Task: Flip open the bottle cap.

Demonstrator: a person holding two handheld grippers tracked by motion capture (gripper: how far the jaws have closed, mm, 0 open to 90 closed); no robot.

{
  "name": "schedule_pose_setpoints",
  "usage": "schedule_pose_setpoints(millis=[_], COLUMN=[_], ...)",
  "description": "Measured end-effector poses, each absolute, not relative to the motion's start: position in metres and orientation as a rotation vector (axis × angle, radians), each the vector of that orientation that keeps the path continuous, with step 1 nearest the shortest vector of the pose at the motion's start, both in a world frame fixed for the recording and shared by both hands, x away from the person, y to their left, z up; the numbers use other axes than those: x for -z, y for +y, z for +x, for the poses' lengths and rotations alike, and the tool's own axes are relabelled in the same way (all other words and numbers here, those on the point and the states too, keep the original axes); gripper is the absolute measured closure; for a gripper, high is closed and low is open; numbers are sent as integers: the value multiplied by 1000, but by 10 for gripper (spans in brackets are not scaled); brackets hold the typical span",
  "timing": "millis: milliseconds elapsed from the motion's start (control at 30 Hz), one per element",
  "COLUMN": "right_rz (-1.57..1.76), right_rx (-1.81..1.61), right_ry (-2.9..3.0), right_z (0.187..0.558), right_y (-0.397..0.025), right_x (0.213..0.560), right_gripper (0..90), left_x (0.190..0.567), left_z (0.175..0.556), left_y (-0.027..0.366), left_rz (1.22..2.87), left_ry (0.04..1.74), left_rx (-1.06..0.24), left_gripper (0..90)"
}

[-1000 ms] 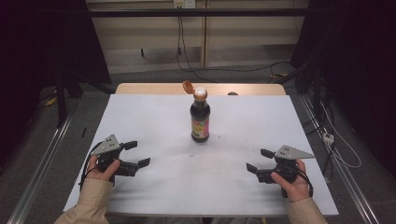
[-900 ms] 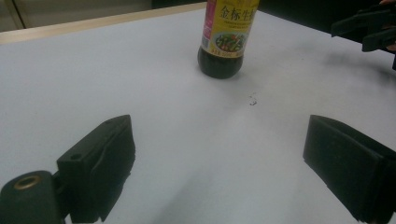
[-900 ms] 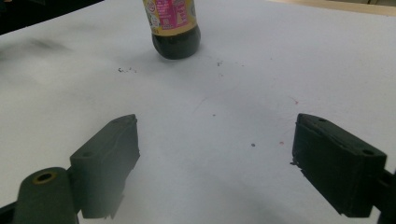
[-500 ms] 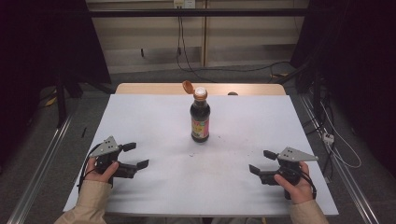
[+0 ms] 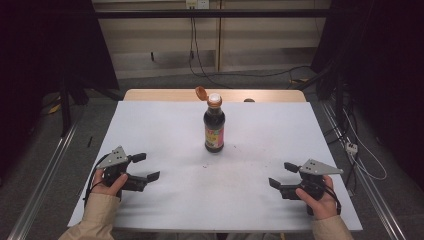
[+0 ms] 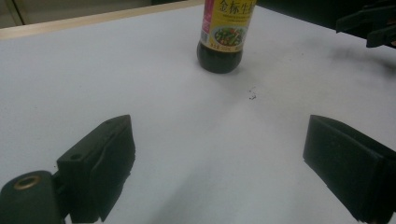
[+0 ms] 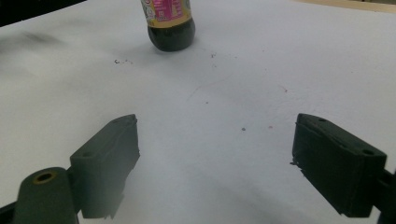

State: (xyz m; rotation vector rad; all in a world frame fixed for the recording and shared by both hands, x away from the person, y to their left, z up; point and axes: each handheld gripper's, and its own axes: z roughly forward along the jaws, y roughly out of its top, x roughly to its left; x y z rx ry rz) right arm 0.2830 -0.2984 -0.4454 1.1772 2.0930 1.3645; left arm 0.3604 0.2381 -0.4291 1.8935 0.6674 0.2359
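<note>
A dark soy sauce bottle (image 5: 214,127) stands upright at the middle of the white table (image 5: 165,125). Its orange flip cap (image 5: 201,93) hangs open to the left of the spout. My left gripper (image 5: 146,166) rests near the front left, open and holding nothing, jaws pointing right. My right gripper (image 5: 281,175) rests near the front right, also open and holding nothing, jaws pointing left. Both are well short of the bottle. In the left gripper view the bottle (image 6: 224,37) stands beyond the open gripper (image 6: 219,140), with the other gripper (image 6: 373,23) at top right. The right gripper view has the bottle (image 7: 170,23) ahead of its open gripper (image 7: 215,135).
A wooden strip (image 5: 160,95) runs along the table's far edge. Small dark specks (image 5: 205,165) lie on the sheet in front of the bottle. Metal rails (image 5: 45,175) run along the floor at both sides, and cables (image 5: 355,150) trail on the floor at the right.
Both hands have drifted slightly back toward the near edge, the right one a little more. The bottle has not moved and both grippers stay open.
</note>
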Motion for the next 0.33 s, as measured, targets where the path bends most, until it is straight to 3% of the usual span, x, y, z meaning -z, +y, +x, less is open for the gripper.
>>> schedule_pose_setpoints(millis=[333], right_rz=[1176], right_rx=[-1341], right_ry=[2104], right_z=[283], right_y=[-298], right_x=[448], right_gripper=[146], left_x=[431], left_z=[361], left_y=[237], left_rz=[1910], left_ry=[666], left_rx=[-242], left_gripper=[88])
